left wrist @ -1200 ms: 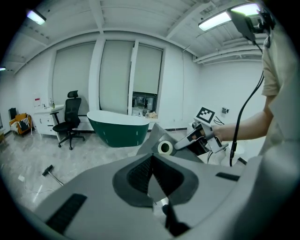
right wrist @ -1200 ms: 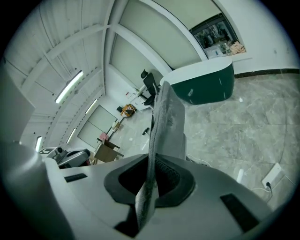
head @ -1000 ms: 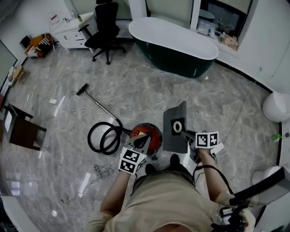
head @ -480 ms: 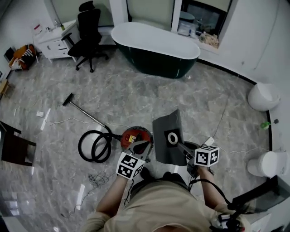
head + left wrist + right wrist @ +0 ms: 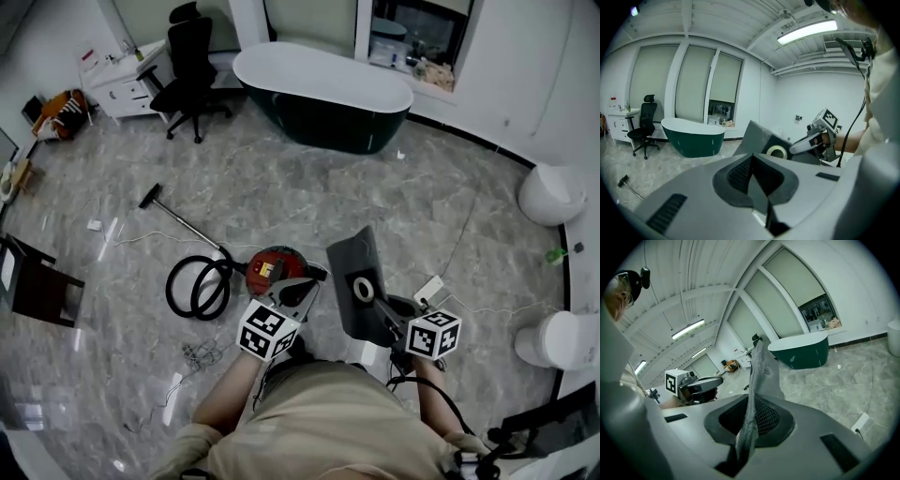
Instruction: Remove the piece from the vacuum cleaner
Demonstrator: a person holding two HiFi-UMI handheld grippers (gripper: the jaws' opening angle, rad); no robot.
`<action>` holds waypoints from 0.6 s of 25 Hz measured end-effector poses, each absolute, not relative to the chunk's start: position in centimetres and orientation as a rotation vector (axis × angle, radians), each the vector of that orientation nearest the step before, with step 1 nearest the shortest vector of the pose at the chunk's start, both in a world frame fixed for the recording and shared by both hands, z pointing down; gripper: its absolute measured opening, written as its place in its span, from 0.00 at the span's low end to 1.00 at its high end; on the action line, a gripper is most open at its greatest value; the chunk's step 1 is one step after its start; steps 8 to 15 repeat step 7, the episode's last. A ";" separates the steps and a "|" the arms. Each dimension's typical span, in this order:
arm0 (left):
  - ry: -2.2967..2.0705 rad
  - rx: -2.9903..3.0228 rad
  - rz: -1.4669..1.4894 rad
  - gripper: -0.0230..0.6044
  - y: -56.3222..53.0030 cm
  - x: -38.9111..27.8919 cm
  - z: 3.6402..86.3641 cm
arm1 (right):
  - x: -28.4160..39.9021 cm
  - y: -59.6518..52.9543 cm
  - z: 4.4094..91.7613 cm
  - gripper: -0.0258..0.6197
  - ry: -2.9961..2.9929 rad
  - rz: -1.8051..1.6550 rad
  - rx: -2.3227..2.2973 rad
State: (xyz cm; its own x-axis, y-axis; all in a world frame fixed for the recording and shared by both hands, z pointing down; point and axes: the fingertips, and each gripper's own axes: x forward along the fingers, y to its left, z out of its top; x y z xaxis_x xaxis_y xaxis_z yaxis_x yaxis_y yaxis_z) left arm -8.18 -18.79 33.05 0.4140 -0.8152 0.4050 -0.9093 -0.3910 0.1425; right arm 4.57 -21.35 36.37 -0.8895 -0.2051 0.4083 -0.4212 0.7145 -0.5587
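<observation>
Since a second ago both grippers have come up toward me, and the red vacuum cleaner [image 5: 277, 265] now lies a little further left of the grey piece [image 5: 349, 258] than it did.

Head view: my right gripper [image 5: 373, 298] holds the piece upright above the marble floor [image 5: 450, 216], just right of the vacuum cleaner, its pale ring [image 5: 364, 289] facing me; my left gripper [image 5: 302, 289] hovers at the cleaner's lower right edge; the black hose [image 5: 197, 286] lies coiled to the cleaner's left, and the wand [image 5: 178, 220] stretches off toward the office chair [image 5: 192, 66]; a dark green bathtub [image 5: 323, 94] stands beyond.

Left gripper view: my left gripper [image 5: 753, 168] is clenched on nothing, pads meeting; ahead, the piece [image 5: 757, 138] and its ring [image 5: 776, 151] hang from the right gripper [image 5: 796, 148]; the bathtub [image 5: 693, 136] and chair [image 5: 644, 124] stand behind.

Right gripper view: my right gripper [image 5: 747, 423] is clamped on the piece's [image 5: 761, 371] lower edge, the panel rising edge-on from the pads; the left gripper [image 5: 717, 379] shows at left, the bathtub [image 5: 804, 350] beyond.
</observation>
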 end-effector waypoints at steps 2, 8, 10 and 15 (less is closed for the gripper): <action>-1.476 2.302 0.392 0.03 -17.5 -6.7 33.3 | 6.7 -20.4 37.2 0.08 -2.585 1.019 0.495; -1.470 2.177 0.434 0.03 -11.2 -2.4 35.0 | 11.5 -14.8 39.5 0.08 -2.490 1.146 0.411; -1.470 2.177 0.434 0.03 -11.2 -2.4 35.0 | 11.5 -14.8 39.5 0.08 -2.490 1.146 0.411; -1.470 2.177 0.434 0.03 -11.2 -2.4 35.0 | 11.5 -14.8 39.5 0.08 -2.490 1.146 0.411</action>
